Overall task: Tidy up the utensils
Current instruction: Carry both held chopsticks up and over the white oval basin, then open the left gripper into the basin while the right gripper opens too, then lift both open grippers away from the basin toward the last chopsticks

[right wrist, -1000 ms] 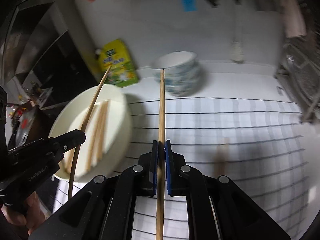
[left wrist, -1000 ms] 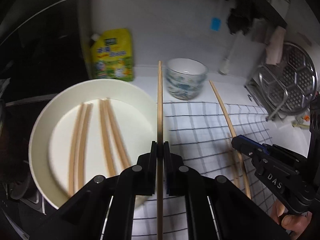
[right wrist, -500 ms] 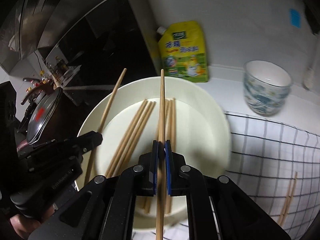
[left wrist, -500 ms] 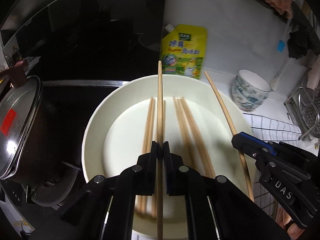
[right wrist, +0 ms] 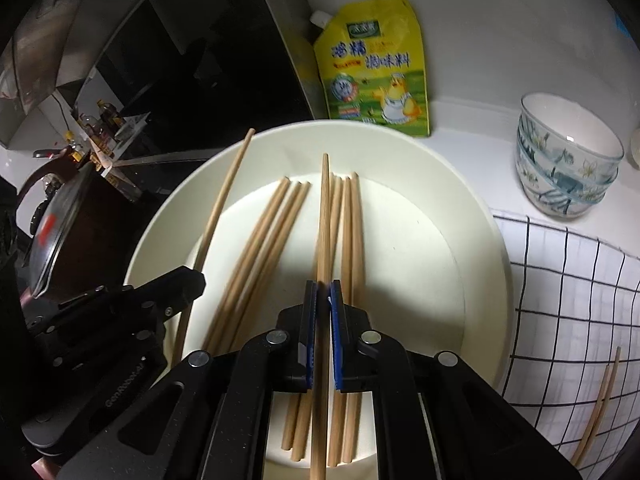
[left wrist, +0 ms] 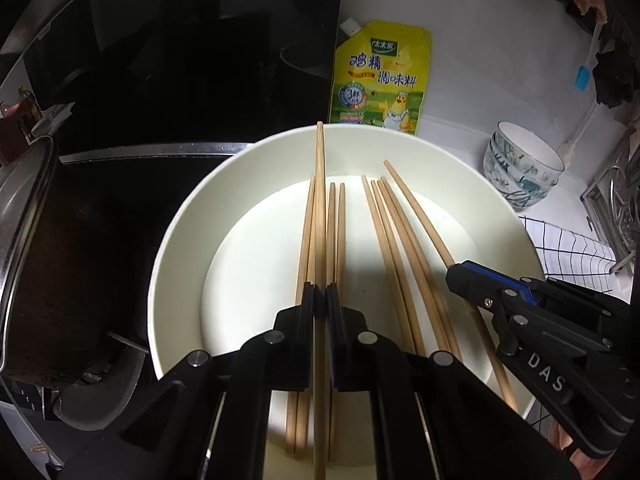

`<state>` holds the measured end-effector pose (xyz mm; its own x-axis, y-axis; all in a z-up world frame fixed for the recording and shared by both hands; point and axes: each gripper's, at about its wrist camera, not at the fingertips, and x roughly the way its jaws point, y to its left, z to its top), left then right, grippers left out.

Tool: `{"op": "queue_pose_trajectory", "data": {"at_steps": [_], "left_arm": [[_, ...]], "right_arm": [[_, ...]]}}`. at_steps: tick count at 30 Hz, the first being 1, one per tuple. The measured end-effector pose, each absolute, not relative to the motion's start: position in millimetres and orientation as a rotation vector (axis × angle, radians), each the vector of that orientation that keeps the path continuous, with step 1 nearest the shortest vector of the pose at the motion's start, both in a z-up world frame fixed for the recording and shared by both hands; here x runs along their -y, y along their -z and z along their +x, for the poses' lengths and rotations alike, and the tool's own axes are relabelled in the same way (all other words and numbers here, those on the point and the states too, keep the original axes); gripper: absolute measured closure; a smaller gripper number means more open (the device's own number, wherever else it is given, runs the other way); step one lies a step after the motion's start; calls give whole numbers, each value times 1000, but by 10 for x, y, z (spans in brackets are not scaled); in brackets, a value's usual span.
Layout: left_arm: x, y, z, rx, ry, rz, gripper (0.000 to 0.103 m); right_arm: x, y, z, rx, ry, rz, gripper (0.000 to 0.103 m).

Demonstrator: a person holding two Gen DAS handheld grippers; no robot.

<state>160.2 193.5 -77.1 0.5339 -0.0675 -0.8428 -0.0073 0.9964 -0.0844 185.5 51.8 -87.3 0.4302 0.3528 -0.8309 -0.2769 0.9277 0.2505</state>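
A white plate [left wrist: 188, 224] holds several wooden chopsticks [left wrist: 380, 232] lying lengthwise; it also shows in the right wrist view [right wrist: 472, 240]. My left gripper [left wrist: 320, 300] is shut on one chopstick [left wrist: 320, 200], held just above the plate's left group. My right gripper [right wrist: 323, 300] is shut on another chopstick [right wrist: 324, 216], low over the plate's right group. The right gripper [left wrist: 472, 280] appears in the left wrist view at right. The left gripper [right wrist: 188, 280] appears in the right wrist view at left.
A yellow seasoning pouch [left wrist: 380, 80] leans on the wall behind the plate. A patterned bowl [right wrist: 568, 160] stands at right. A checked cloth [right wrist: 568, 300] carries two loose chopsticks [right wrist: 600, 396]. A dark pot with lid [left wrist: 24, 240] sits at left.
Both grippers have moved left from over the checked cloth to over the plate, each carrying its chopstick, and have come lower over the plate.
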Motion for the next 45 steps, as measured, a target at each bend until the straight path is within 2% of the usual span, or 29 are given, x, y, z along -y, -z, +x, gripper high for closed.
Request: {"op": "queue_pose_trajectory", "data": {"at_steps": [7, 9, 11, 17, 28, 32, 36, 45], "left_arm": [[-1977, 813, 1614, -1034, 23, -104, 95], [-1995, 796, 1596, -1026, 17, -110, 85], [-2009, 769, 1570, -1011, 7, -109, 71], [-2034, 694, 1508, -989, -5, -113, 54], [-1968, 550, 1386, -958, -5, -104, 44], [-1904, 493, 1326, -950, 3, -96, 38], [-1823, 439, 1255, -942, 10, -82, 36], [-1637, 331, 1060, -928, 32, -67, 29]], "right_arm": [[-502, 867, 1866, -1046, -381, 83, 96], [-494, 842, 1851, -1035, -375, 78, 91], [-486, 825, 1842, -1030, -369, 73, 90], [-432, 787, 1781, -1030, -361, 80, 88], [-319, 621, 1599, -1004, -353, 86, 78], [-217, 568, 1494, -996, -340, 97, 75], [-113, 512, 1377, -988, -326, 102, 74], [129, 406, 1132, -964, -307, 109, 66]]}}
